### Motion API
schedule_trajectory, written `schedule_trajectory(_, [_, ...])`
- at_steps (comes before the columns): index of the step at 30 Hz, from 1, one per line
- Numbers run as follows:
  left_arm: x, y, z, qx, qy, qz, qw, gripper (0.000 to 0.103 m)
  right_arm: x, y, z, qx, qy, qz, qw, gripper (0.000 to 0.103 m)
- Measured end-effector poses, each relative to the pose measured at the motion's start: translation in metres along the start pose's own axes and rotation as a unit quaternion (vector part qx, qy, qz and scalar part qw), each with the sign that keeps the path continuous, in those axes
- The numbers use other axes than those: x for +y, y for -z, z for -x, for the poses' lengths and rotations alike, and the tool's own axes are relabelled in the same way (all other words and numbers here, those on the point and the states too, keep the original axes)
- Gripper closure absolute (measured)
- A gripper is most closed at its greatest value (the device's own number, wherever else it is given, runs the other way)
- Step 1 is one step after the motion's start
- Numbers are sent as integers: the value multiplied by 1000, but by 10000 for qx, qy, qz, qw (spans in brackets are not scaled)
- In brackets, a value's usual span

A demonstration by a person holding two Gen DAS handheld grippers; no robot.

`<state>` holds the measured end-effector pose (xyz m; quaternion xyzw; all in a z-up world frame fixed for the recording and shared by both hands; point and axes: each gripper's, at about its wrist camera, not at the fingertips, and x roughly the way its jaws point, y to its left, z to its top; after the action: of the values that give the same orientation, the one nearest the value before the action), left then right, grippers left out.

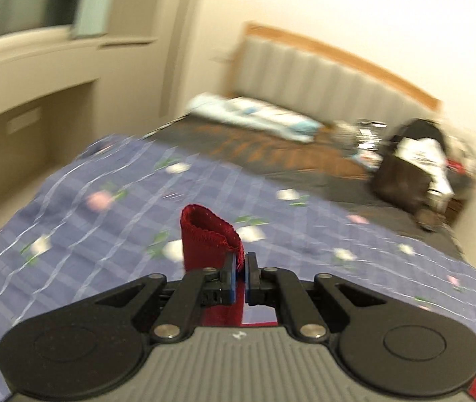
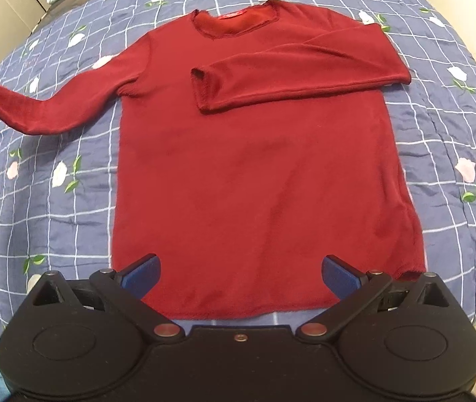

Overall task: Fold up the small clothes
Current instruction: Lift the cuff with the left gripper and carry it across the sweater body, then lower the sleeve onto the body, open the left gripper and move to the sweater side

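Folding is approx. half begun: we see the dark red long-sleeved fleece sweater [image 2: 254, 154] lying flat, front up, on the blue checked quilt w/ flower print [image 2: 456, 127] that covers the bed. One sleeve [image 2: 288, 80], on the right of the right wrist view, is already folded across the chest, cuff near the middle. The other sleeve [image 2: 40, 107] is still stretched out to the side, its end running out of that view.

Our left gripper [image 1: 240, 264] has its jaws pinched nearly closed on a dark red knitted cuff [image 1: 209, 231], which stands up looped above the quilt. We judge this is the outstretched sleeve's end, but neither view confirms it. Our right gripper [image 2: 240, 278] hovers over the hem w/ jaws spread wide, holding nothing.

Left to do, as we judge: bring this sleeve across the body, then fold the body itself, prob. hem up to collar.
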<state>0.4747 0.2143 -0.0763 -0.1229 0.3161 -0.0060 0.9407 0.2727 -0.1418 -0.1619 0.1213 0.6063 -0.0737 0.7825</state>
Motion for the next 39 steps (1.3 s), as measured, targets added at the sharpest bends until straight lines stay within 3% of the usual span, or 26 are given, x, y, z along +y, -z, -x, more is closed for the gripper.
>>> schedule_trajectory(6, [-120,13,12,4,758,-625,9952,99,-47,-17,-3,-7,-107,-133,9999,1])
schedule_trajectory(12, [-231,57,-4,309,1165,-1161,9859,100,-101,-31,-11,104,-34,-321,9994,1])
schedule_trajectory(21, [-338,146,-50,1099,1506,-1631,9688,99,-170,-40,-29,371,176,-481,9980,1])
schedule_trajectory(28, [-366,206,-63,1686,1529,-2015,9527,99,-202,-46,-43,550,252,-550,9967,1])
schedule_trajectory(35, [-359,224,-79,2295,1469,-1813,9449,95,-209,-54,-53,624,190,-434,9969,1])
schedule_trajectory(38, [-348,222,-81,2511,1463,-1402,9465,72,-208,-57,-57,636,166,-380,9971,1])
schedule_trajectory(39, [-344,221,-82,2544,1446,-1280,9476,58,-208,-59,-58,631,150,-360,9972,1])
